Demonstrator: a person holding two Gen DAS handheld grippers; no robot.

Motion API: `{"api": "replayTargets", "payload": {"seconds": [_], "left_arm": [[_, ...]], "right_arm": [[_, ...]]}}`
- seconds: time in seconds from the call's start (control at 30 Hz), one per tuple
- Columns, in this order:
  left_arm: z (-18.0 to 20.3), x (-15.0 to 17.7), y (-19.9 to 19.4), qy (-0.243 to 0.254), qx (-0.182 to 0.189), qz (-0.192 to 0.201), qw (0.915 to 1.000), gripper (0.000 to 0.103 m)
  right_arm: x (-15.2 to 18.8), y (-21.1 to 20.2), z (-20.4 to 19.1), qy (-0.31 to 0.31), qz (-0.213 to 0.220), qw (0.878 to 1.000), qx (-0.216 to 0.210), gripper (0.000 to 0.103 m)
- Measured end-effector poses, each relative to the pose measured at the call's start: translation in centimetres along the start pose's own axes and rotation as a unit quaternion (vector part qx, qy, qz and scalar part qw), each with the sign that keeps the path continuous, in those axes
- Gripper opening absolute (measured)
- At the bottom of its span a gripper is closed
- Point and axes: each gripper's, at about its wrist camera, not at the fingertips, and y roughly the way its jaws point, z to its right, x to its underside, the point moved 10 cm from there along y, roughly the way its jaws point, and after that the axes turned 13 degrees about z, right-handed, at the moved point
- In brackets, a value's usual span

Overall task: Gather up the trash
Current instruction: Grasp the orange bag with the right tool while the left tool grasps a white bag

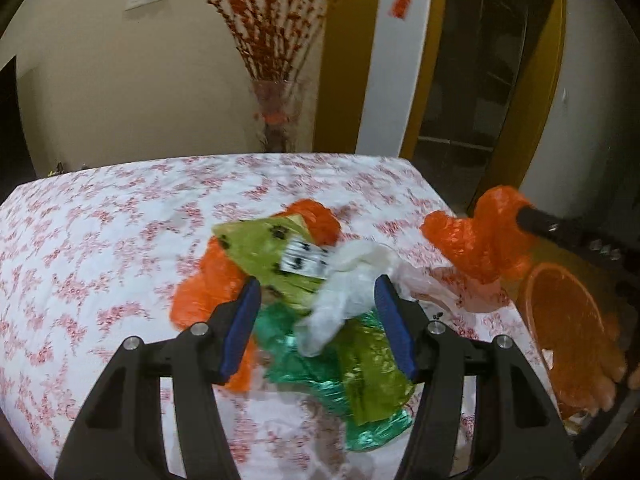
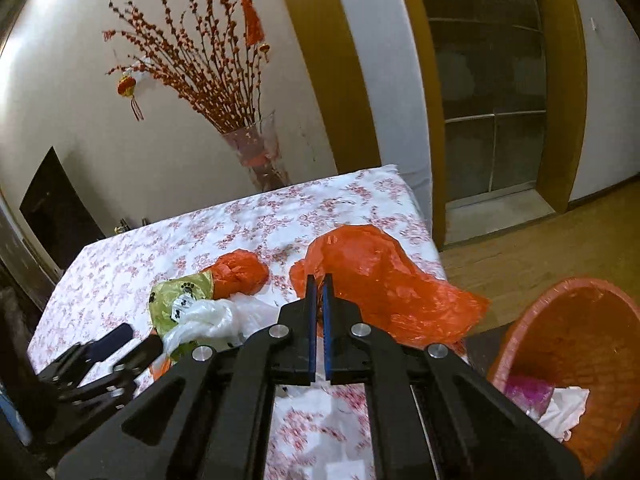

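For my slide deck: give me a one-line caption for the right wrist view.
Right gripper shut on an orange plastic bag above the floral tablecloth, orange bin waiting alongside.

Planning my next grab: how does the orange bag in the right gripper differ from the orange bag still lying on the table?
The held orange bag is lifted, pinched between the shut right gripper fingers; the other orange bag lies on the table. The held one is spread out and hangs free; the other is crumpled and partly under a green wrapper. Both are thin orange plastic.
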Motion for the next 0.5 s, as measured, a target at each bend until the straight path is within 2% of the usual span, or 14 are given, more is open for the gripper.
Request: {"api": "replayTargets", "payload": {"seconds": [0.17, 0.27, 0.33, 0.43, 0.5], "left_arm": [[1.7, 1.2, 1.0, 0.024, -0.002, -0.012, 0.9996, 0.056], [2.1, 1.8, 1.8, 0.032, -0.008, -0.026, 0.9991, 0.037], [2.1, 2.1, 2.4, 0.026, -0.006, -0.035, 0.999, 0.015], [1.7, 2.2, 2.4, 0.007, 0.004, -0.036, 0.9993, 0.007], [1.8, 1.8, 1.8, -0.002, 0.013, -0.028, 0.9995, 0.007]], "right_arm": [[0.4, -1.2, 1.3, 0.01, -0.004, 1.0, 0.001, 0.003], [0.7, -1.6, 1.9, 0.015, -0.007, 1.0, 0.004, 0.003], [0.9, -1.9, 2.3, 0.019, -0.01, 1.0, 0.006, 0.003], [1.1, -2.5, 2.8, 0.02, -0.008, 1.0, 0.008, 0.003], [0.9, -3.0, 3.2, 0.022, -0.004, 1.0, 0.009, 0.003]]}}
